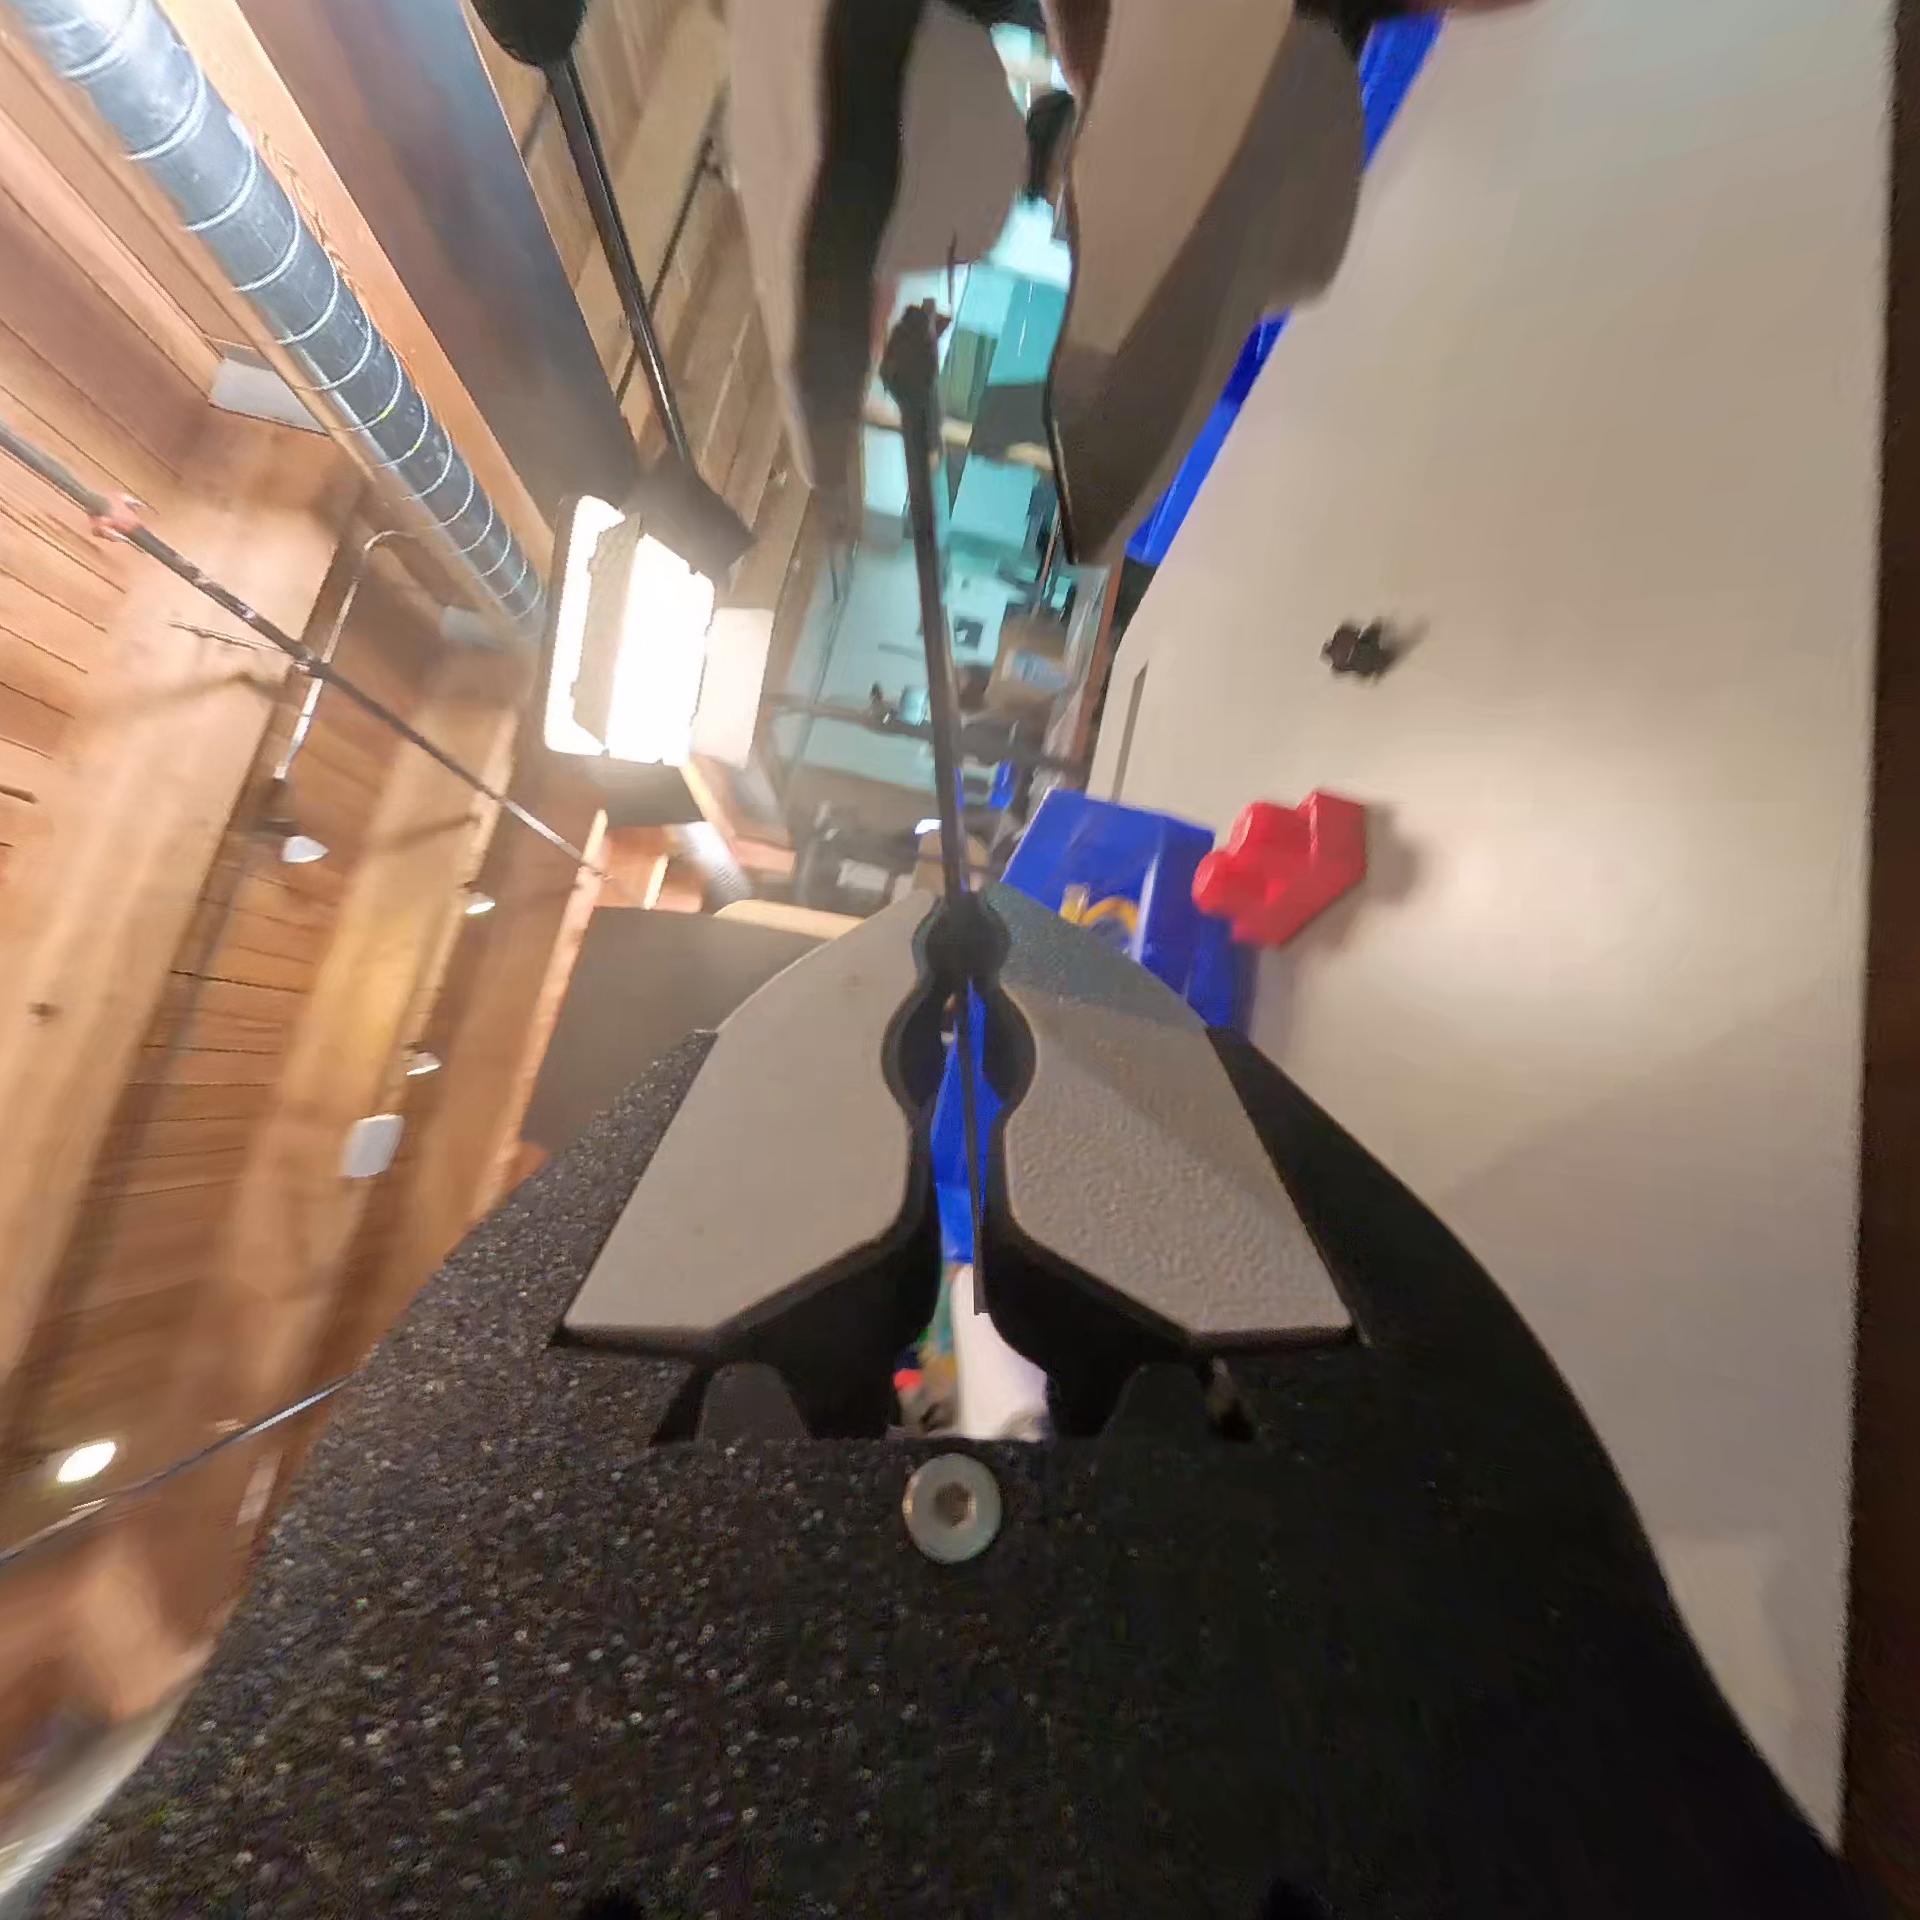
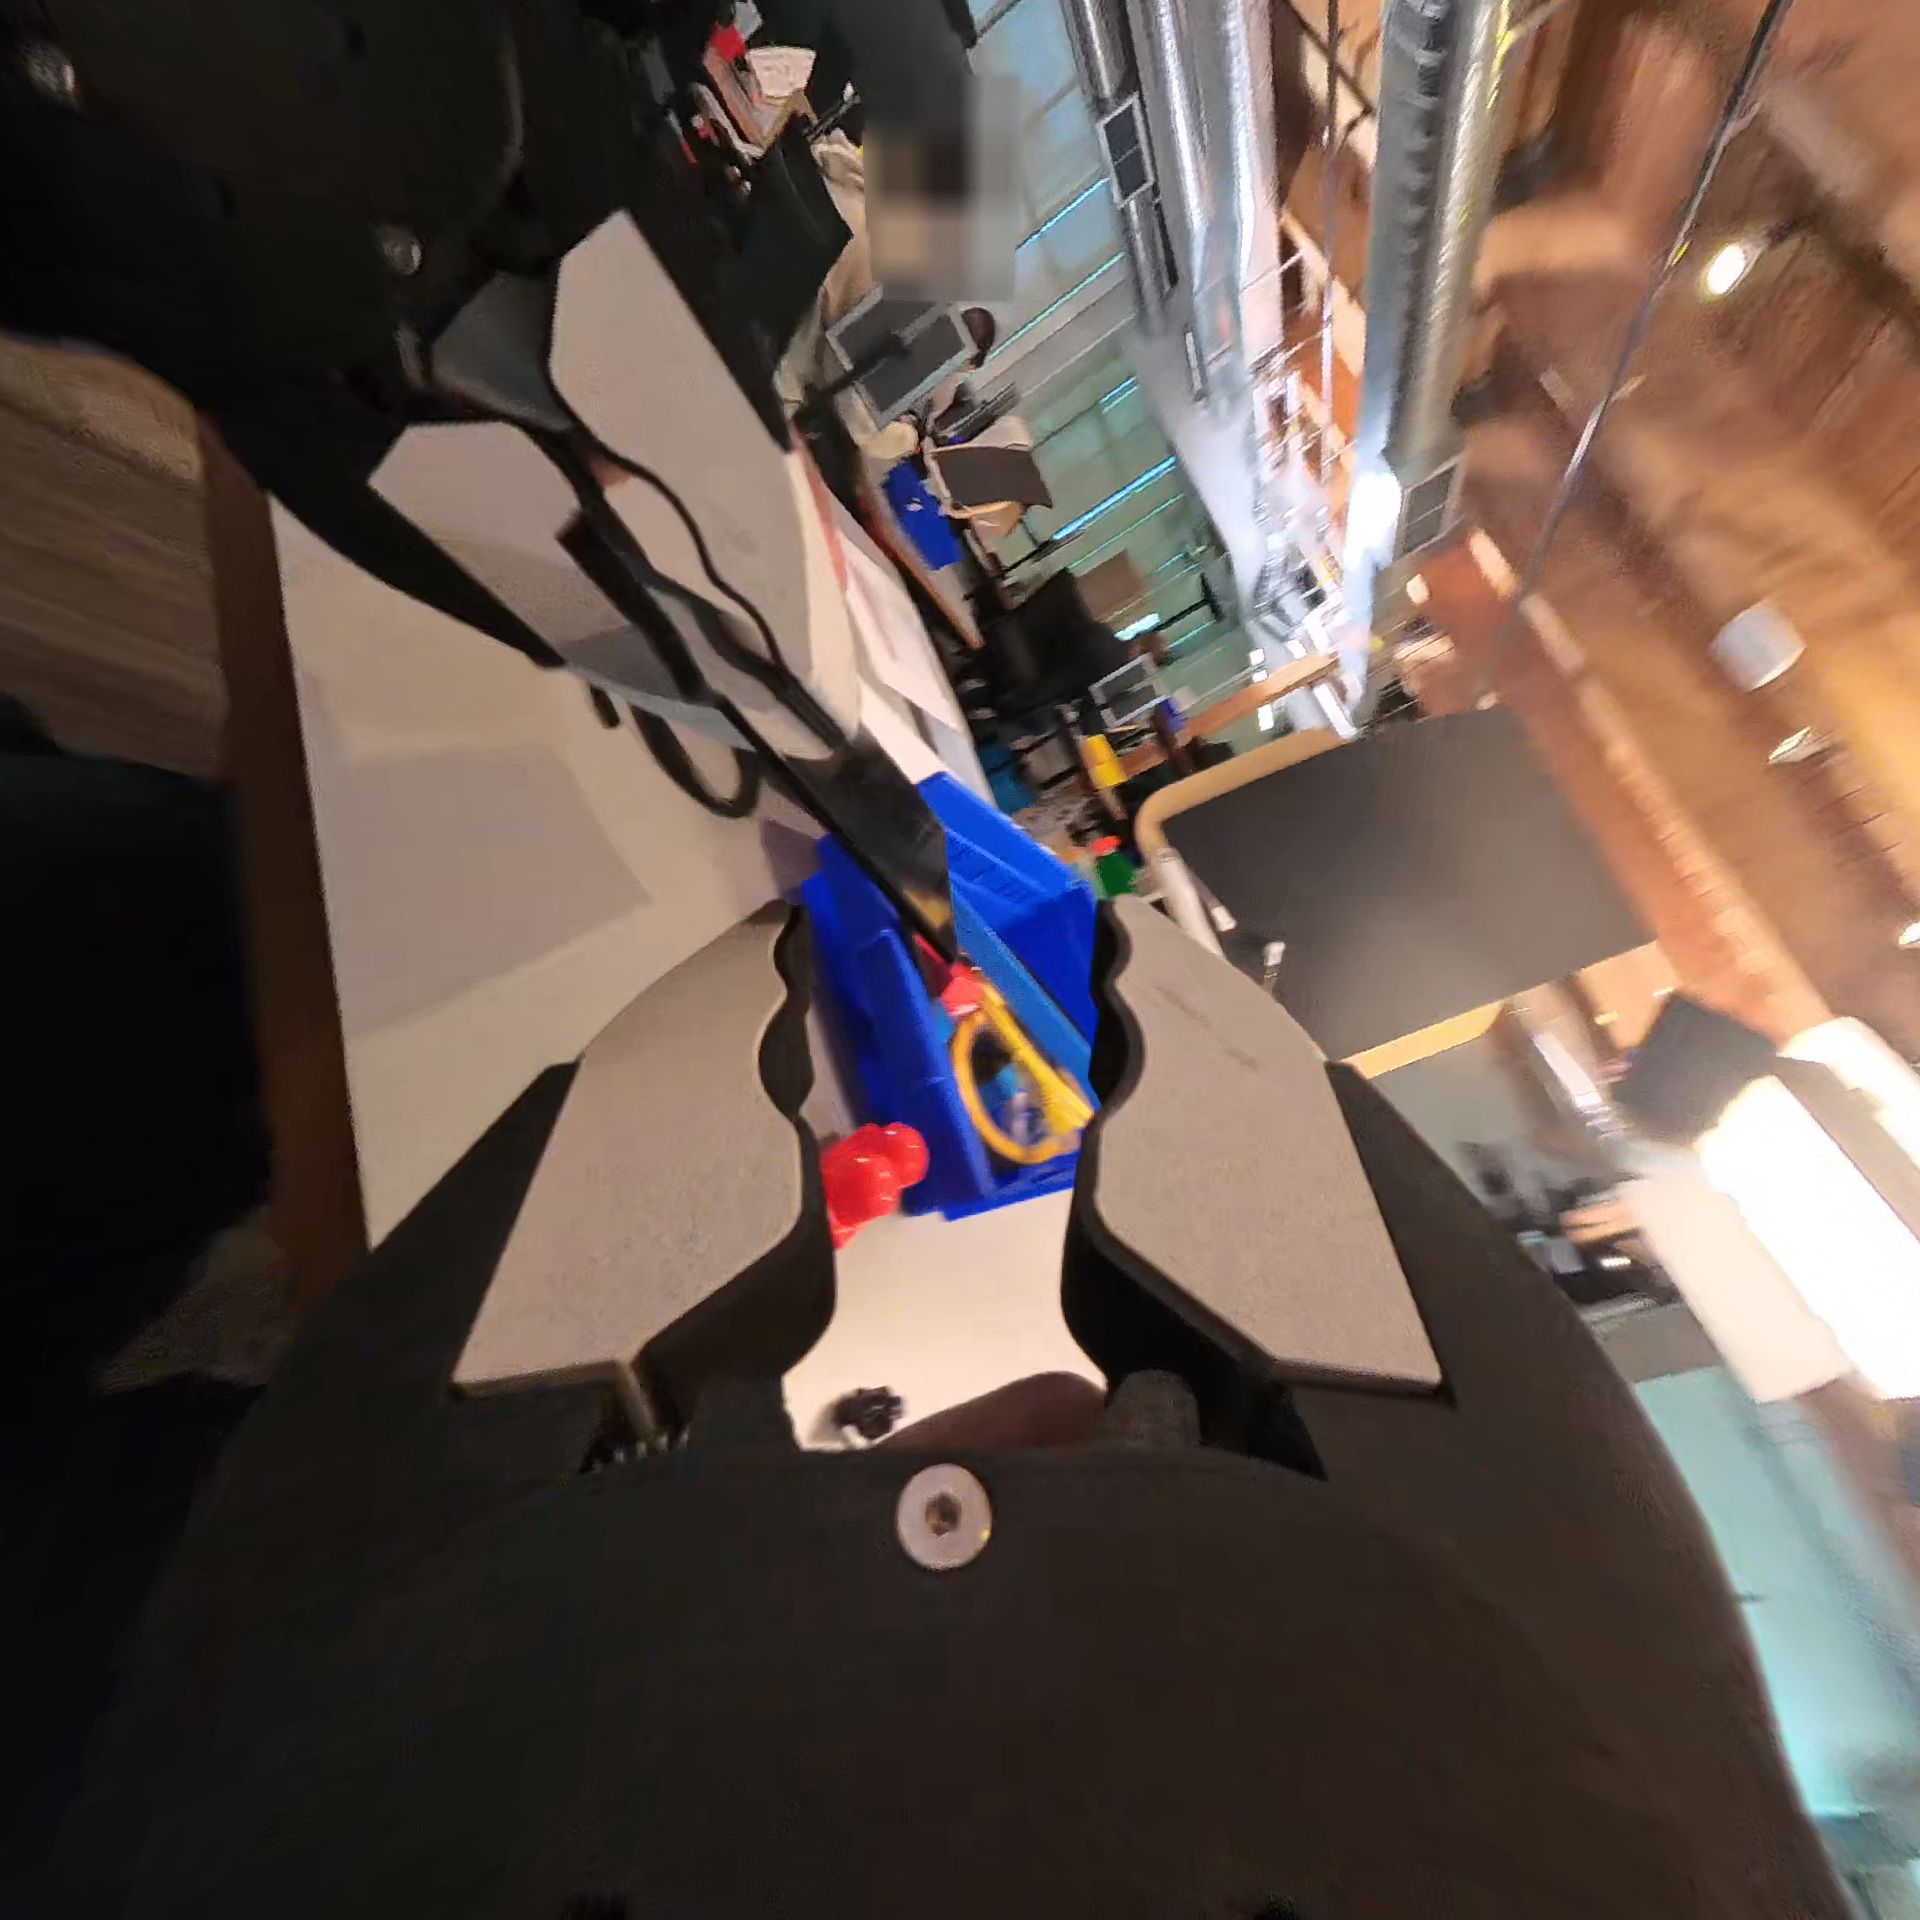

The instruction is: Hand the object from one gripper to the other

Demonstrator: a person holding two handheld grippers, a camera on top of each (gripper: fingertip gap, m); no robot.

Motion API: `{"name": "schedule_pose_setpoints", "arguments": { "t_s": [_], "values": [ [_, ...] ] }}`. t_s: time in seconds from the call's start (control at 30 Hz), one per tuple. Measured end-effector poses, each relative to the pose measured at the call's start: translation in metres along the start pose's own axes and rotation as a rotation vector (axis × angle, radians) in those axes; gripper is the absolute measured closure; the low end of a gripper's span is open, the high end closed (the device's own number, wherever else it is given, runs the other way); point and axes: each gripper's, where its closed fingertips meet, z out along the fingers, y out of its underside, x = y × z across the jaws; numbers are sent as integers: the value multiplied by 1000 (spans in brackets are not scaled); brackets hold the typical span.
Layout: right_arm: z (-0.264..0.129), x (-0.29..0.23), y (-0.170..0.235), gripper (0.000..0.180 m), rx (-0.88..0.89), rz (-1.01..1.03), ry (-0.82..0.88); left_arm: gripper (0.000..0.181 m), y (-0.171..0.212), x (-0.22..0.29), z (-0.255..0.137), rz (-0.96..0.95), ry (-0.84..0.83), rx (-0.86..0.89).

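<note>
Left tool (image 1: 961, 940) is clamped on a thin black object (image 1: 935, 644), held in the air above the white desk (image 1: 1558, 727). We read it as a flat, dark, glossy strip; edge-on it looks like a rod. Its free end pokes toward the right tool (image 2: 951, 935), whose fingers stand apart and empty, the strip's tip (image 2: 914, 862) just at their mouth. We judge the long overhang is left so the receiver has room to bite.
</note>
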Motion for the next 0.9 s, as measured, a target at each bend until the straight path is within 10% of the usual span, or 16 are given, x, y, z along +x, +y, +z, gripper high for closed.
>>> {"name": "schedule_pose_setpoints", "arguments": {
  "t_s": [0.2, 0.47, 0.73, 0.9],
  "values": [
    [15, -14, -1, 130, -75, -315, 111, 179, 4, 4, 1, 149, 24, -84],
    [32, -22, 18, 179, -139, -388, 161, 175, -2, 10, 6, 20, 13, -1],
    [18, 12, 13, 179, 99, 4, 254, 137, 14, -68, -32, -769, -285, 395],
    [-3, 1, -16, 179, 427, 403, -54, 125, 37, -89, -48, -1304, -233, 678]
  ]
}}
